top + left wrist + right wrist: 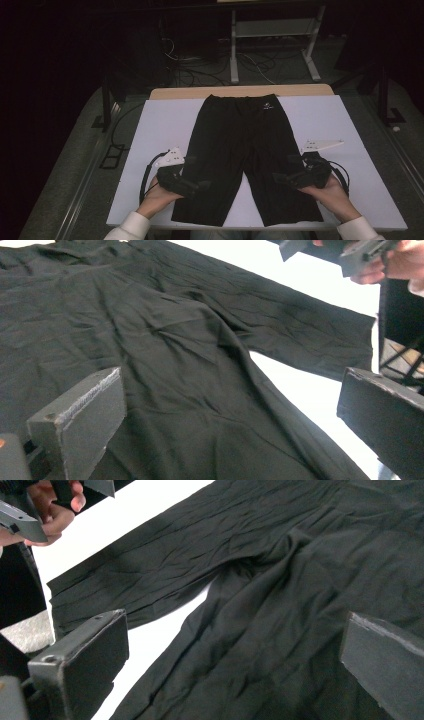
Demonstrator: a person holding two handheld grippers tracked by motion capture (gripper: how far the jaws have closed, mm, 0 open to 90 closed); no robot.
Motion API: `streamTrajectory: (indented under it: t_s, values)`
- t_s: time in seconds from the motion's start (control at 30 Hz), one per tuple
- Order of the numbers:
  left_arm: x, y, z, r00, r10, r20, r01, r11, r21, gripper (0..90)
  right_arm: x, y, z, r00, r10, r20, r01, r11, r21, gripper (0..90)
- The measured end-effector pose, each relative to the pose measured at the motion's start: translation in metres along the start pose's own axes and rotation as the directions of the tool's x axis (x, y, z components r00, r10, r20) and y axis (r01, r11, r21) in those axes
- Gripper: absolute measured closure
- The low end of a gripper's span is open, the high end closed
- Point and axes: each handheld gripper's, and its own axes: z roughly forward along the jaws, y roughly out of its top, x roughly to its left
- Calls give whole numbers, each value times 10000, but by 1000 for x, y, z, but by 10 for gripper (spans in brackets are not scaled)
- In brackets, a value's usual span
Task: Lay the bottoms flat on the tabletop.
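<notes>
A pair of black shorts (240,145) lies flat on the white table top (160,130), waistband at the far side and both legs pointing toward the person. My left gripper (196,172) hovers open over the outer part of the left leg, with nothing between its jaws. My right gripper (286,169) is open too, above the right leg. In the left gripper view, the wide-apart jaws frame the crotch and legs of the shorts (175,340). Wrinkled black cloth (300,580) lies beyond the spread jaws in the right gripper view, with the other hand's gripper (30,510) at top left.
A wooden strip (240,91) edges the table's far side. Behind it stand a white metal frame (272,45) and cables on the floor (200,70). Bare white surface flanks the shorts on both sides. A small white logo (268,106) marks the waistband.
</notes>
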Motion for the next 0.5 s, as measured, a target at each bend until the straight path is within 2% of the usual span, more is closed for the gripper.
streamTrajectory:
  t_s: [0.3,0.5]
  values:
    - [6,-8,-9,9986,-389,-346,375,9984,-414,0,-5,-12,-9,9995,42,314,-34,9997,-243,0]
    - [11,-18,-12,9968,-539,-583,518,9980,-363,0,-7,-20,-15,9983,-66,573,88,9992,-391,0]
